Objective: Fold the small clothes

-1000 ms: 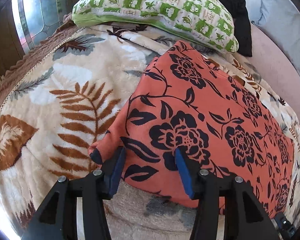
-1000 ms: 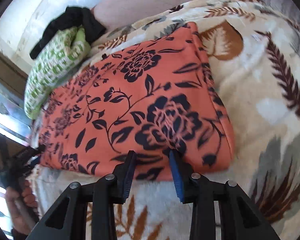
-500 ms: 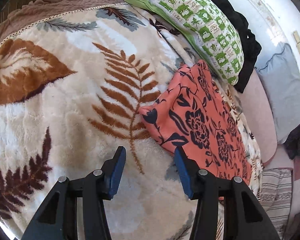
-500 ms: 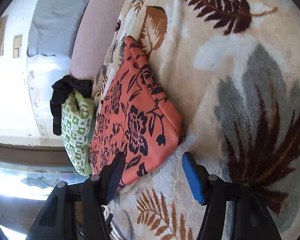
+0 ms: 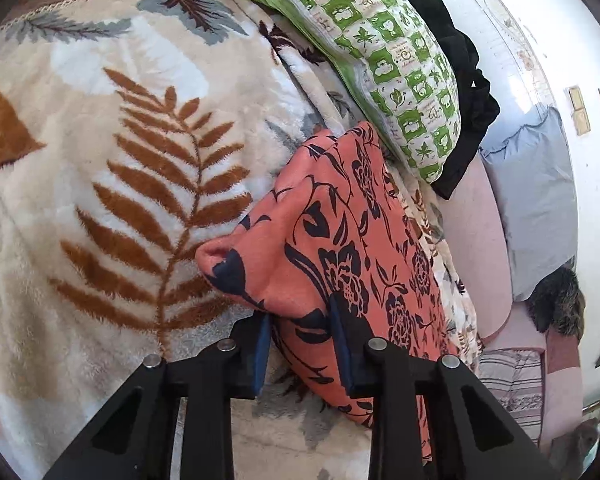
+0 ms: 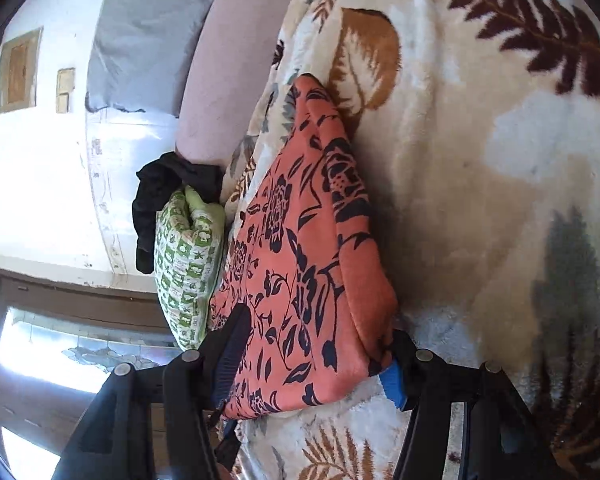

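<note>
A: Noting positions first. Where is the garment lying?

B: Lying on the leaf-print blanket [image 5: 100, 184], just below the green pillow [image 5: 380, 60]. The orange floral cloth [image 5: 340, 240] is already looking doubled over, a thick soft slab. A black garment [image 5: 464, 92] is sitting behind the pillow, apart from the work.

A: Left gripper [image 5: 300, 344]?

B: Straddling the near edge of the cloth close to one corner. Its blue pads are sitting on either side of the bunched edge, and the fabric is puckering toward them. Judging it as pinching, though only loosely.

A: And the right gripper [image 6: 314, 364]?

B: Spread wide, with the other near corner of the cloth [image 6: 312, 280] lying between the fingers. One pad is resting against the top face, the other is showing below the folded edge. Not closing on anything yet, as far as the right wrist view is showing.

A: Handling?

B: Looking light and limp, probably a smooth weave that is going to slide on itself. The plush blanket underneath is likely dragging at it. I am judging the corners as the best hold, taking all layers together; catching only the top layer is risking the fold opening.
</note>
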Available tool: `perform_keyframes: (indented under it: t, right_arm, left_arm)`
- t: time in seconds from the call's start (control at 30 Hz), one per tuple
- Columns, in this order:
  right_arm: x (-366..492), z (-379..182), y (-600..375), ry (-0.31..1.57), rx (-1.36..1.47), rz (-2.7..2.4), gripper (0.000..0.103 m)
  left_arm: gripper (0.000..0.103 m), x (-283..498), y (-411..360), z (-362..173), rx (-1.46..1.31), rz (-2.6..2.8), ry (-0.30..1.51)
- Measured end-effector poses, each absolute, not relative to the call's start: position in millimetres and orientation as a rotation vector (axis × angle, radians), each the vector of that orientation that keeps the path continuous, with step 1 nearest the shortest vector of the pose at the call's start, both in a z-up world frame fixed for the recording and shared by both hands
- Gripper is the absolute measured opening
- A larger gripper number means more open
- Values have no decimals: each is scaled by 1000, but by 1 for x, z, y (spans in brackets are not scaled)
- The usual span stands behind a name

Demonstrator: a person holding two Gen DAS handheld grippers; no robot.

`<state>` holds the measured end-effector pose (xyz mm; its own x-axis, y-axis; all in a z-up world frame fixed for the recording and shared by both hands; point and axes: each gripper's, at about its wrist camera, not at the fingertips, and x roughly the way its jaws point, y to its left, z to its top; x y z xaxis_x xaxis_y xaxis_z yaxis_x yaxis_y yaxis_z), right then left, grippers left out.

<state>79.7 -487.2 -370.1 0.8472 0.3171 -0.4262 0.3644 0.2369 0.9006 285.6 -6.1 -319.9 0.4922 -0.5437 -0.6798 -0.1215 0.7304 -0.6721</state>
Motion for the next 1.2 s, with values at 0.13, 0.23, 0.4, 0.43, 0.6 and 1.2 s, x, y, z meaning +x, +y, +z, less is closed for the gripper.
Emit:
perform_keyframes:
  t: [0.13,0.23,0.4,0.43,0.6,1.2]
  right_arm:
    - [82,-381,-490,633,1408,-74,59]
    - [88,-375,-484,654,1324,-86,58]
    - [94,-363,-471,662,1133,-205,27]
    - [93,-357,-469,647,1106,-213,25]
    - [85,-319,-453,541,940,-223,23]
    - [4,-324,-458,727,1058,-386,43]
  left_arm:
    - [47,291,-5,-330,-757,-231,1080]
    - [55,291,-4,-329,-816,-225,1052]
    - [29,294,-20,-324,-711,-216,1018]
    - [24,295,-21,-325,-703,-218,1018]
    - [15,284,-16,-313,-710,-234,977]
    - [43,210,17,-329,-725,-213,1051]
